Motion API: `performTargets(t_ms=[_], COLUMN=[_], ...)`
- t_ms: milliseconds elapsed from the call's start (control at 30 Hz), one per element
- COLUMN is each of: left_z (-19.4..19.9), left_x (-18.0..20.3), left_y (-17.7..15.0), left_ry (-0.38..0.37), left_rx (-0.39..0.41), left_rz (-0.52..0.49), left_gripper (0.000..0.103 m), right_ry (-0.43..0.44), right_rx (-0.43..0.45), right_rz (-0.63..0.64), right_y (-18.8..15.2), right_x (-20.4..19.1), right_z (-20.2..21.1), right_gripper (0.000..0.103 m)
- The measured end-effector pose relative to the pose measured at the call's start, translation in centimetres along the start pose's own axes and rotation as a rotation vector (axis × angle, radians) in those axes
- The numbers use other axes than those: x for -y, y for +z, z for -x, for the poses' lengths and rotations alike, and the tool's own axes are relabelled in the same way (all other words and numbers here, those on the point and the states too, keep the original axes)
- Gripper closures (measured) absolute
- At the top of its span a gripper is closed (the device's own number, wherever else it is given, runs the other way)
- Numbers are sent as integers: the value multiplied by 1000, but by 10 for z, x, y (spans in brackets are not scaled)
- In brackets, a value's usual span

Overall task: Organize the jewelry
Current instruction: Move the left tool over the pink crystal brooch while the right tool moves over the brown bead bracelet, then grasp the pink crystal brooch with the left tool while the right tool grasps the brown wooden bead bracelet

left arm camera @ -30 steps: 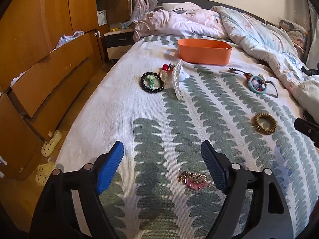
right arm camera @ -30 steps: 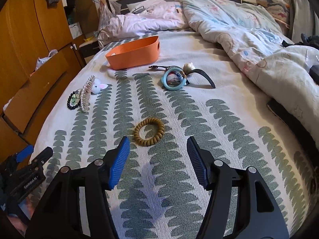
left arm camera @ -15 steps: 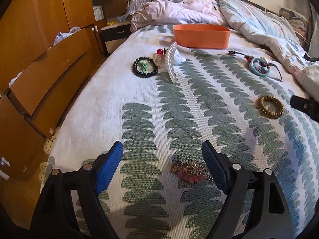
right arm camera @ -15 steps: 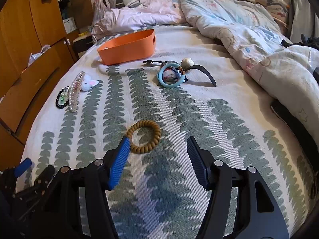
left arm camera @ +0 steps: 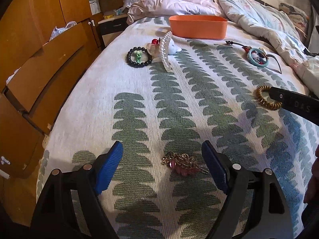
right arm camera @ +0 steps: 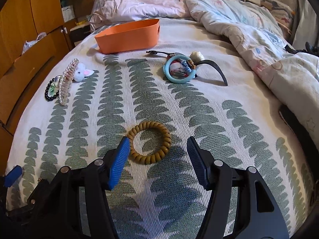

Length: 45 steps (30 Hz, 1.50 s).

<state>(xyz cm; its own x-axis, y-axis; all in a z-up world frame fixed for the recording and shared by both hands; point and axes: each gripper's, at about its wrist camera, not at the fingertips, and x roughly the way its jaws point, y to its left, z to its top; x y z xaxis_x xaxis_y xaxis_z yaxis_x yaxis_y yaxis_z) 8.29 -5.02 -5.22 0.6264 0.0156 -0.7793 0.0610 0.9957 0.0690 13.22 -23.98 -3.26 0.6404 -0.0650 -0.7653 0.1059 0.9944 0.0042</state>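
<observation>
My left gripper is open, with a gold and pink brooch lying on the bedspread between its fingers. My right gripper is open just short of a tan coil hair tie, which also shows in the left wrist view. An orange bin stands at the far end of the bed. A black bead bracelet, a pearl hair clip and a blue ring with a black headband lie in between.
Wooden drawers and a wardrobe stand along the left of the bed. A rumpled duvet covers the far and right side. The bed's left edge drops to the floor. A small white bunny toy lies by the pearl clip.
Both grippers have moved forward and down. The brooch now lies between the left fingers, and the coil hair tie has come close to the right fingertips.
</observation>
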Motion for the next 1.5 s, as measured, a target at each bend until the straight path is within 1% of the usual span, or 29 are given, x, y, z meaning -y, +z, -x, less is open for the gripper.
performTargets(t_ms=[100,233,367,567,633,667,700,733,800,833,867,900,933,967,1000,1200,1333,1500], left_z=[-1,-6,-13,-15,-16,-16,-16,-16,-15,-15,-15,-14,-14,-13,-13,-12,-11,-9], left_x=[-1,1,4,5,6,7,7,7,6,6,6,6,6,7,7,1,-3,-12], left_y=[-1,-1,-3,-3,-3,-3,-3,-3,-3,-3,-3,-3,-3,-3,-3,-3,-1,3], left_ry=[-2,4,12,10,11,12,13,11,9,10,9,4,0,0,-5,-34,-47,-52], left_rx=[-8,-24,-52,-59,-58,-57,-57,-57,-56,-56,-53,-50,-49,-48,-46,-53,-58,-51], left_rz=[3,-5,-17,-19,-23,-25,-25,-25,-24,-24,-23,-23,-26,-29,-31,-5,9,36], left_gripper=[23,23,23,23,25,25,29,33,35,39,43,52,58,60,65,66,66,66], right_ry=[-7,-36,-72,-95,-109,-118,-136,-145,-138,-138,-141,-137,-135,-139,-141,-109,-85,-67], right_rx=[-3,-15,-6,-9,-13,-13,-15,-16,-19,-21,-23,-25,-26,-25,-25,-29,-19,29], right_rz=[0,5,31,43,47,49,53,54,41,41,42,35,31,32,31,-6,-37,-74], right_y=[0,0,-1,-2,-2,-3,-4,-4,-3,-3,-2,-2,-2,-2,-2,-1,1,7], right_x=[0,-2,-7,-10,-10,-11,-11,-10,-6,-5,-4,-2,-2,-1,-1,7,12,22], right_z=[-3,-12,-16,-19,-19,-19,-19,-19,-18,-18,-18,-17,-17,-16,-16,-13,-6,13], right_gripper=[40,40,40,41,45,51,61,64,68,70,74,77,78,82,86,91,92,92])
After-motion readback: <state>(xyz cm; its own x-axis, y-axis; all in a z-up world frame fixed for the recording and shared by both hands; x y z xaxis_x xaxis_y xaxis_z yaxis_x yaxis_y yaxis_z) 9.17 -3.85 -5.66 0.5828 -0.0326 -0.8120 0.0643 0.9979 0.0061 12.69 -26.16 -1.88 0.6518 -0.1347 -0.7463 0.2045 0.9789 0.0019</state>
